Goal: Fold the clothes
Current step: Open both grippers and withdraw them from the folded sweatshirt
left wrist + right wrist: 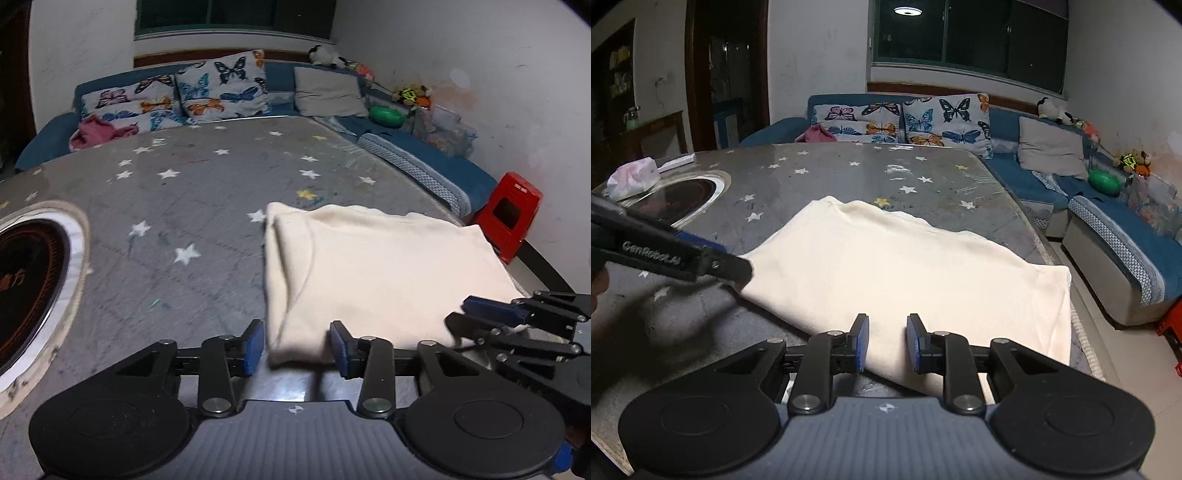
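**Cream garment lies folded on the table**

The soft, cream-coloured cloth garment [369, 273] [886, 273] rests flat, folded into a rough rectangle with layered edges showing along its left side. It sits near the table's right edge, one corner reaching that edge, its surface smooth with faint creases.
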`<control>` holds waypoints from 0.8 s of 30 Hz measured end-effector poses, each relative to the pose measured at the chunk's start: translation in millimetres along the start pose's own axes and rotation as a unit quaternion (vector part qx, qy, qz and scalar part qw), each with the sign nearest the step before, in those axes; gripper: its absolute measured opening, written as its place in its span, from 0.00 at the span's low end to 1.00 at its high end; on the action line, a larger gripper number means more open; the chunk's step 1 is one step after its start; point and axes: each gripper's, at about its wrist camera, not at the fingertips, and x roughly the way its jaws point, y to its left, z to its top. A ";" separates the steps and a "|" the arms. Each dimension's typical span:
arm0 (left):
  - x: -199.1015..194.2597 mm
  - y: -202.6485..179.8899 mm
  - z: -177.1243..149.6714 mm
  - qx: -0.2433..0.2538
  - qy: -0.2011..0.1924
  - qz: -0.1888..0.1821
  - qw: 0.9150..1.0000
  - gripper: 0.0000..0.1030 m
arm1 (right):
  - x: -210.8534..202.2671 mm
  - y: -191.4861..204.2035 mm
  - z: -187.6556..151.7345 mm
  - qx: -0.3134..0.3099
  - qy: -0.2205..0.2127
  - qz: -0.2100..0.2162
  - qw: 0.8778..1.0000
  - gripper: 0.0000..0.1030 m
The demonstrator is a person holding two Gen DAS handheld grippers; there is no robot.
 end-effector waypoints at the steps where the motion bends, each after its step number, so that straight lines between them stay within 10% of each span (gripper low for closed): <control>1: -1.7 2.5 -0.7 -0.003 0.001 0.005 1.000 0.48 | -1.6 -0.5 1.2 0.003 -0.002 0.000 1.000 0.27; 24: -53.9 22.2 -17.9 -0.008 -0.034 0.061 0.998 0.92 | -7.7 19.4 8.6 0.049 -0.012 -0.020 0.999 0.70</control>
